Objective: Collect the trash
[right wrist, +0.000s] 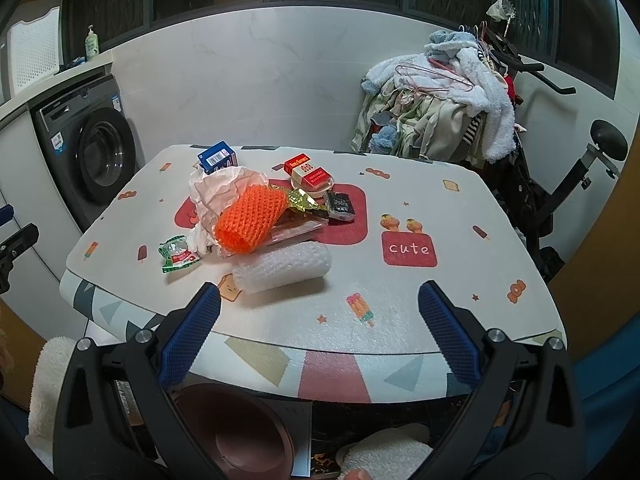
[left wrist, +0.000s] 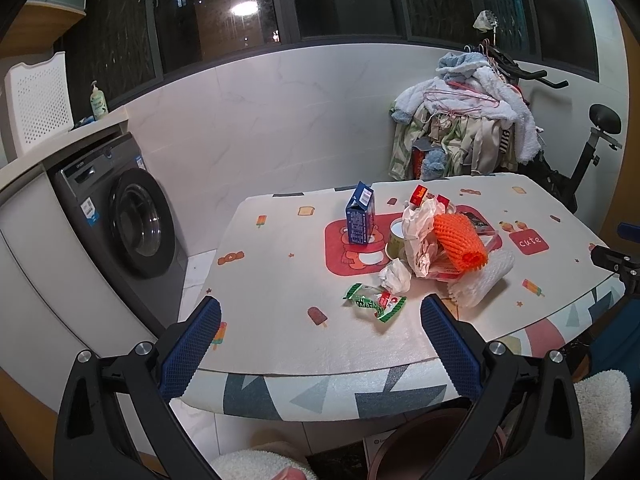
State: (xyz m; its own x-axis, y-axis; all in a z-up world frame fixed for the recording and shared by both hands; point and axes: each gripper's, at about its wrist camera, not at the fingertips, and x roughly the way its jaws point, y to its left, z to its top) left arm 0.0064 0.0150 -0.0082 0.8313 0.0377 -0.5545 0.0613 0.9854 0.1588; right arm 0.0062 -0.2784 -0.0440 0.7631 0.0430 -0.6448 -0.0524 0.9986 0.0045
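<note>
From my seat the table (right wrist: 460,264) fills both views, its near edge curving just under my tools and its patterned cloth hanging over the rim. The right half of the top is bare, giving me open room there; the washing machine (left wrist: 120,220) stands off the left side and a heap of laundry (right wrist: 436,120) behind the far edge.

The trash sits bunched at the table's middle: crumpled white paper (right wrist: 220,192) with an orange foam net (right wrist: 250,220) lying against it, a white foam sleeve (right wrist: 284,266) on its side just in front, a blue carton (left wrist: 361,218) upright behind, and a green-and-red wrapper (left wrist: 374,300) flat on the near left.

My left gripper (left wrist: 320,344) is spread wide, nothing between its blue pads (left wrist: 192,344). My right gripper (right wrist: 320,342) is equally wide and empty.

Only the right view shows the red-and-white box (right wrist: 310,176) and a dark packet (right wrist: 340,204) behind the pile; only the left shows a paper cup (left wrist: 396,240) beside the carton.
</note>
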